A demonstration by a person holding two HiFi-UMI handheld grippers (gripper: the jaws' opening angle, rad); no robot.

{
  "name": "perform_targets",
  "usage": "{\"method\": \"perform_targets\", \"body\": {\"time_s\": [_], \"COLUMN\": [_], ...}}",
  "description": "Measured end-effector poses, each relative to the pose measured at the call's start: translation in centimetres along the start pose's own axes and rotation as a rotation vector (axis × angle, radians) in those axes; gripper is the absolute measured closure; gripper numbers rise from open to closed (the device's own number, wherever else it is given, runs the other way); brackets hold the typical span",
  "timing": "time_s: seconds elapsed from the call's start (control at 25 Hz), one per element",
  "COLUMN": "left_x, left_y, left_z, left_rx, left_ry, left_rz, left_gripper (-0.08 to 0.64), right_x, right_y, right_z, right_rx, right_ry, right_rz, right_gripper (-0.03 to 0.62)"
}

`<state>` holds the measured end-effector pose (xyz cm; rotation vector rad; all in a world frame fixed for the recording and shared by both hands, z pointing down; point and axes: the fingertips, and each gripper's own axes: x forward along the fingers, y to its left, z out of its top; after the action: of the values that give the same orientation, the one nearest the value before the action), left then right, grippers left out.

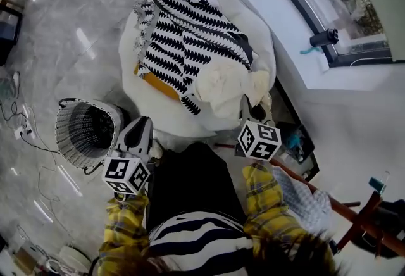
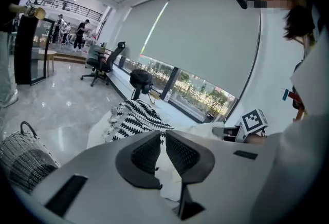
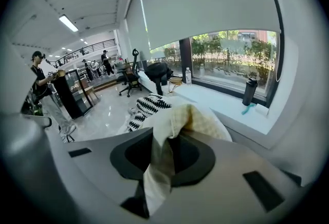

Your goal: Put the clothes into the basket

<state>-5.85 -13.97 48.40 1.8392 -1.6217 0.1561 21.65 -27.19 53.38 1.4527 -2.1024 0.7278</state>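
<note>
The cream garment (image 1: 224, 85) is the piece in hand: it lies bunched at the lower right of the pile, and the right gripper view shows a fold of it running down between the fingers (image 3: 193, 159) of the right gripper (image 1: 245, 107), which are clamped on it. Its bulk appears to rest on the pile, so I judge the lift has only just begun. Just beside it, toward the upper left of the head view, a black-and-white zigzag garment (image 1: 183, 34) spreads over most of the pile, with a mustard piece (image 1: 158, 85) showing under its lower left edge. All of this lies on the round white surface (image 1: 168, 118) at the centre of the frame. The left gripper (image 1: 138, 132) hangs at the lower left, off the edge of the surface and apart from the clothes; its fingers (image 2: 146, 153) are together with nothing between them. The basket (image 1: 66, 135) stands on the floor at the left of the frame, just beyond the left gripper, and no clothing shows inside it as far as the head view tells. On that showing nothing is done: the cream garment has to be carried across to the basket and let go, and the zigzag and mustard pieces must follow.
</note>
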Motion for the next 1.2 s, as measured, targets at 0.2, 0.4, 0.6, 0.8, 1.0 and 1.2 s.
{"method": "perform_targets", "body": {"time_s": [0.2, 0.4, 0.6, 0.8, 1.0, 1.2], "left_x": [-3.1, -6.7, -11.1, -16.7, -22.5, -27.6], "left_y": [2.1, 5.0, 8.5, 12.5, 16.4, 19.6], "left_z": [1.3, 2.3, 2.9, 2.3, 1.2, -0.3], "left_rx": [-0.014, -0.044, -0.084, -0.142, -0.202, -0.262], "left_ry": [-0.044, -0.094, -0.165, -0.228, -0.288, -0.345], "left_rz": [0.033, 0.101, 0.184, 0.294, 0.405, 0.509], "left_gripper": [0.515, 0.515, 0.515, 0.515, 0.515, 0.515], "right_x": [-1.5, -2.9, -3.2, -4.1, -6.2, -8.8], "right_y": [4.8, 11.6, 19.6, 28.8, 38.7, 48.1], "right_z": [2.7, 6.0, 7.7, 7.8, 7.4, 6.3], "right_rx": [-0.071, -0.138, -0.220, -0.304, -0.379, -0.453], "right_ry": [-0.058, -0.128, -0.161, -0.172, -0.192, -0.198], "right_rz": [0.063, 0.178, 0.312, 0.469, 0.647, 0.833], "right_gripper": [0.505, 0.505, 0.505, 0.505, 0.505, 0.505]}}
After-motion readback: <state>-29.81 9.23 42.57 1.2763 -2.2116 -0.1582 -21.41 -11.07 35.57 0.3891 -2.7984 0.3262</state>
